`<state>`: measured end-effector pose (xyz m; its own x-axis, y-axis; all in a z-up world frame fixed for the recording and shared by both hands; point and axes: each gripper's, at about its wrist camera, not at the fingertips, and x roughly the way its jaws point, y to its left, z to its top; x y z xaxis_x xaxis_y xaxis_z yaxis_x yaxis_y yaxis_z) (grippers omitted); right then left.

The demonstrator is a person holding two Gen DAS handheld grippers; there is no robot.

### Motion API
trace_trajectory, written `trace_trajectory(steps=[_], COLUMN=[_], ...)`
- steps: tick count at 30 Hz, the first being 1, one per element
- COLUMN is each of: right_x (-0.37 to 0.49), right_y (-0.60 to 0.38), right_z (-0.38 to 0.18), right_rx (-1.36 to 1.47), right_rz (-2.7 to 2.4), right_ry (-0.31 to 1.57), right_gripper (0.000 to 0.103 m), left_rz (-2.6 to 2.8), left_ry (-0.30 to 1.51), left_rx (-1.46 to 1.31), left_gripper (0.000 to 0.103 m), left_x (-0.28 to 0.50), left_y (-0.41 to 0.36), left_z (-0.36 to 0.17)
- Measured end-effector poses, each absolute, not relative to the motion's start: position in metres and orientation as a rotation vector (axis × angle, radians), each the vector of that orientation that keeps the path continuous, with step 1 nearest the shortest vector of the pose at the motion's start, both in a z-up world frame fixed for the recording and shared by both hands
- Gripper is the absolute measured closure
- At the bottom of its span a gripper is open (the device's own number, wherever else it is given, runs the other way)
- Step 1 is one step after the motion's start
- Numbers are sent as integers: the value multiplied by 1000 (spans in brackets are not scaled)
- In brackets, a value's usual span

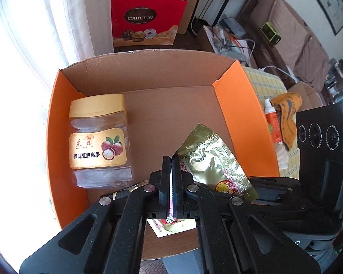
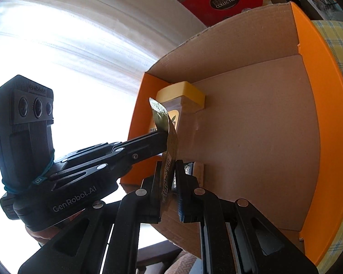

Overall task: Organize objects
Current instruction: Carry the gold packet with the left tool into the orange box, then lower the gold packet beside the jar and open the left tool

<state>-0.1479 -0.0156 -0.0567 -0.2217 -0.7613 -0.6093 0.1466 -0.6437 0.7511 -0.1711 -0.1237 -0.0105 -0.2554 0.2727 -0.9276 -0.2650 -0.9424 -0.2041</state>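
A gold foil packet (image 1: pixel 212 159) hangs over the orange cardboard box (image 1: pixel 244 118). My left gripper (image 1: pixel 171 159) is shut on the packet's left edge. My right gripper (image 2: pixel 169 166) is shut on the same packet (image 2: pixel 169 141), seen edge-on. The left gripper's body shows in the right wrist view (image 2: pixel 148 141), and the right gripper's body in the left wrist view (image 1: pixel 320 159). A clear jar with a yellow lid (image 1: pixel 98 141) lies in the box at the left; it also shows in the right wrist view (image 2: pixel 183 96).
A red gift bag (image 1: pixel 146 16) stands behind the box. A checked cloth (image 1: pixel 265 82) lies right of the box, with a white and orange tube (image 1: pixel 272 123) and an orange patterned cloth (image 1: pixel 288 114) on it. A bright curtained window (image 1: pixel 22 68) is at the left.
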Motion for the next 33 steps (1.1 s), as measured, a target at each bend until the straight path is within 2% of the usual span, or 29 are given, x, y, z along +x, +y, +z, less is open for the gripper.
trace_trajectory(steps=[15,24,30,32,33], right_x=[-145,-140,-129,-128,-128], right_y=[-48,-71,-52,-44,-43], right_z=[-88,-94,-74,-67,-65], right_rx=[1541,1584,1586,1587,1583], right_rz=[-1863,-1839,-1944,-1978,-1987], right_ry=[-764,-652,-467,-388,-340], right_gripper=[94,92,77,68,67], left_rz=[2216,2194,2171,2158,2155], left_ry=[196,284,310,319,314], left_rx=[-1768,-1796,-1783,-1787,-1790], left_gripper=[101,103,103,103,103], left_x=[-174,-176,-176,-175,-175], left_y=[-129,-143,-142,-139,-138], left_z=[-34,-42,-43,-46,-47])
